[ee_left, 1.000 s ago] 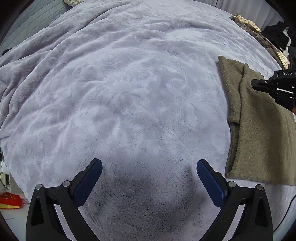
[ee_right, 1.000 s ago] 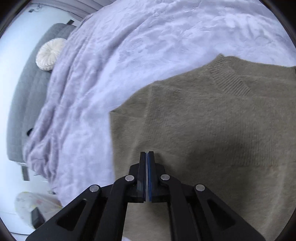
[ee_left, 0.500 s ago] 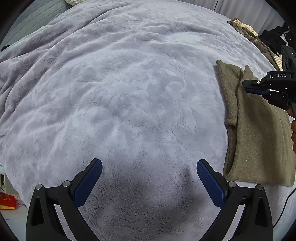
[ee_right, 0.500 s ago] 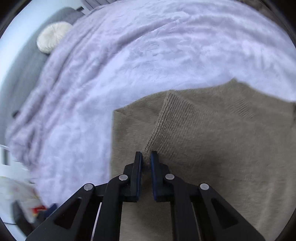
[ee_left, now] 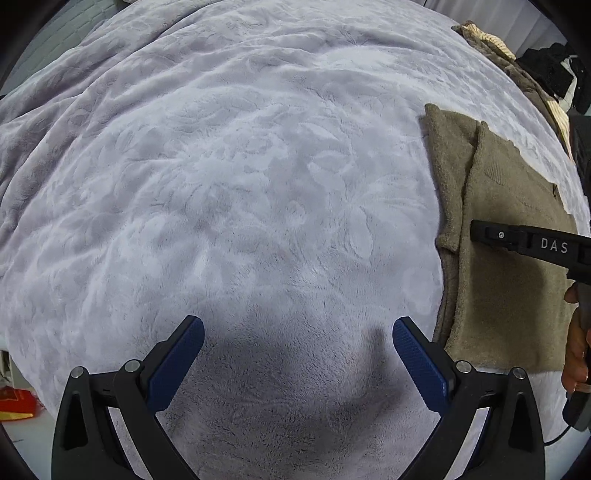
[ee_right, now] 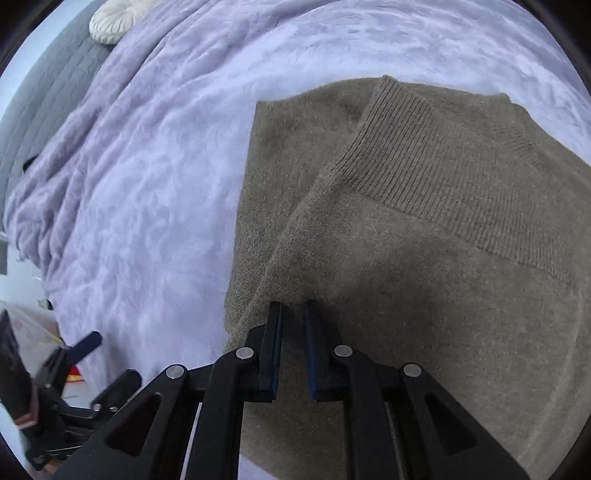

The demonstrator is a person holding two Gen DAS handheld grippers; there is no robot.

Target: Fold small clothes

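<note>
An olive-brown knit sweater (ee_left: 506, 258) lies folded on a lilac fleece blanket (ee_left: 240, 184), at the right of the left wrist view. It fills the right wrist view (ee_right: 424, 277), with a ribbed hem band folded over on top. My right gripper (ee_right: 293, 314) is slightly open, its tips just above or on the sweater's upper layer near its left edge, holding nothing. It shows from the side in the left wrist view (ee_left: 476, 230). My left gripper (ee_left: 295, 336) is wide open and empty over bare blanket, left of the sweater.
A pile of other clothes (ee_left: 517, 66) lies at the blanket's far right. A white round cushion (ee_right: 118, 18) rests against a grey headboard (ee_right: 48, 85). The bed's near edge and floor clutter (ee_left: 14, 402) show at lower left.
My right gripper went from shut to slightly open and moved along the sweater's folded layer toward its near end. The left gripper stayed open and shifted slightly.
</note>
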